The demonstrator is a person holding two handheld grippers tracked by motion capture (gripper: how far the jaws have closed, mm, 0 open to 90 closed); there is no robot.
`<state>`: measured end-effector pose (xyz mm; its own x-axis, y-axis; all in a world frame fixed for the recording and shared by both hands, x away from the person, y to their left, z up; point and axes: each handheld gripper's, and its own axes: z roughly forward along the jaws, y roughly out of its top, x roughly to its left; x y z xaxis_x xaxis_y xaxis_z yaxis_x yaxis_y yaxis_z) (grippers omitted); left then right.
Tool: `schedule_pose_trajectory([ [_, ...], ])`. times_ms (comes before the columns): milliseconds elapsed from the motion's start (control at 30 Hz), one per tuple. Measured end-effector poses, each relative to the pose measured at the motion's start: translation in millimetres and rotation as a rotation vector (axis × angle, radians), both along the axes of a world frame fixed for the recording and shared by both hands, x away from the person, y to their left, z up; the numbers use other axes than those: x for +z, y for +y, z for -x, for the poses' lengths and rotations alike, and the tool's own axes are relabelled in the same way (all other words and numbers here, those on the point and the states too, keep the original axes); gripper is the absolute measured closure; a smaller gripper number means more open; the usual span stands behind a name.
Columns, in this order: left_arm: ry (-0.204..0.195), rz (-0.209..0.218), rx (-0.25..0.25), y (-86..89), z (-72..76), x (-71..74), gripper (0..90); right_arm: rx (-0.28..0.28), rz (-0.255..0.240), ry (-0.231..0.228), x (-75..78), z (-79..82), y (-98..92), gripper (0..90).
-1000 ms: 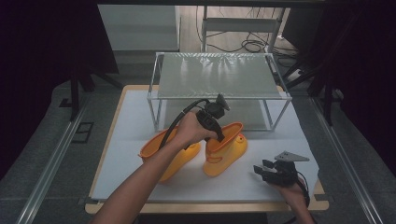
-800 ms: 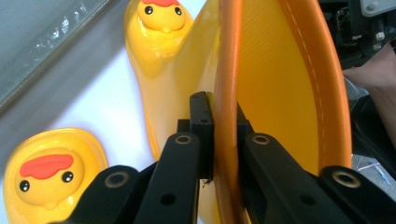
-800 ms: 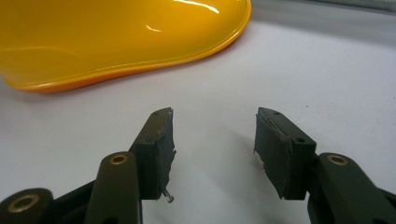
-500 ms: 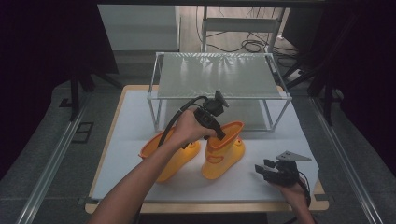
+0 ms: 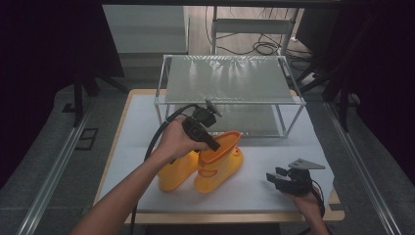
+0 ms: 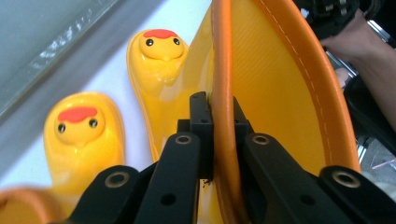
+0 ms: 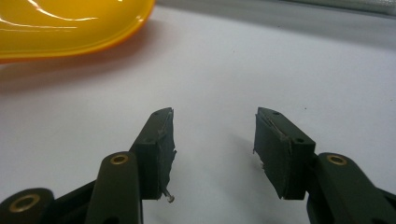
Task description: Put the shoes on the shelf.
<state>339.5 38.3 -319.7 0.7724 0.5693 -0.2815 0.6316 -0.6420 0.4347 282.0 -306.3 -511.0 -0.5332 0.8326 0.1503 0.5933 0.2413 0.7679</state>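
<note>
We see two yellow duck-faced boots side by side near the middle of the white desk (image 5: 274, 191); the left tongs (image 6: 218, 119) are clamped on the orange rim of the right boot (image 5: 218, 164); the left boot (image 5: 177, 171) stands touching it. The right tongs (image 7: 212, 140) rest wide apart and empty at the desk's near right; a wire-framed shelf (image 5: 230, 81) stands at the far side.

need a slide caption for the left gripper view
Left gripper clamped on the orange rim of a yellow duck-faced rain boot, its twin boot alongside on the white table.
</note>
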Motion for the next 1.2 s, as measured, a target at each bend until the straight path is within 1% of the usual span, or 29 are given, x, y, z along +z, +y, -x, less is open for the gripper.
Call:
schedule_pose_trajectory([
  [133,-0.015,-0.012,0.002,16.0,8.9,-4.0,87.2,-0.002,0.0,0.002,-0.7,-0.4,-0.4,47.5],
  [200,-0.02,-0.026,0.003,24.9,12.2,-8.6,87.2,-0.002,0.001,0.003,-0.9,-0.5,-0.2,47.5],
  [333,-0.024,-0.037,0.011,40.3,16.6,-18.8,87.2,-0.001,0.002,0.004,-0.9,-0.4,0.1,47.5],
  [433,-0.02,-0.035,0.013,47.2,19.5,-25.6,87.0,-0.001,0.004,0.005,-1.8,-0.8,0.0,47.5],
  [533,-0.04,-0.051,0.013,51.6,23.5,-28.0,86.1,-0.003,0.003,0.009,-2.0,-0.6,0.3,47.5],
  [600,-0.042,-0.05,0.014,52.8,25.2,-28.4,83.0,-0.002,0.004,0.006,-1.8,-0.6,0.4,47.5],
  [633,-0.05,-0.052,0.012,52.9,26.2,-28.1,81.3,-0.002,0.004,0.006,-1.7,-0.5,0.5,47.5],
  [700,-0.055,-0.043,0.015,52.6,27.7,-26.7,75.6,0.0,0.006,0.003,-1.6,-0.4,0.7,47.5],
  [733,-0.062,-0.031,0.019,52.8,28.4,-25.1,73.3,-0.001,0.005,0.005,-1.4,-0.2,0.9,47.5],
  [900,-0.069,-0.001,0.03,56.7,26.5,-18.3,64.4,-0.002,0.004,0.004,-1.5,-0.5,-0.3,47.5],
  [1000,-0.076,0.037,0.043,59.5,25.5,-13.1,60.0,-0.003,0.005,0.002,-1.7,-0.7,-1.0,47.5],
  [1200,-0.093,0.079,0.057,67.0,25.7,1.3,51.5,-0.006,0.003,0.003,-1.8,-0.9,-1.7,47.4],
])
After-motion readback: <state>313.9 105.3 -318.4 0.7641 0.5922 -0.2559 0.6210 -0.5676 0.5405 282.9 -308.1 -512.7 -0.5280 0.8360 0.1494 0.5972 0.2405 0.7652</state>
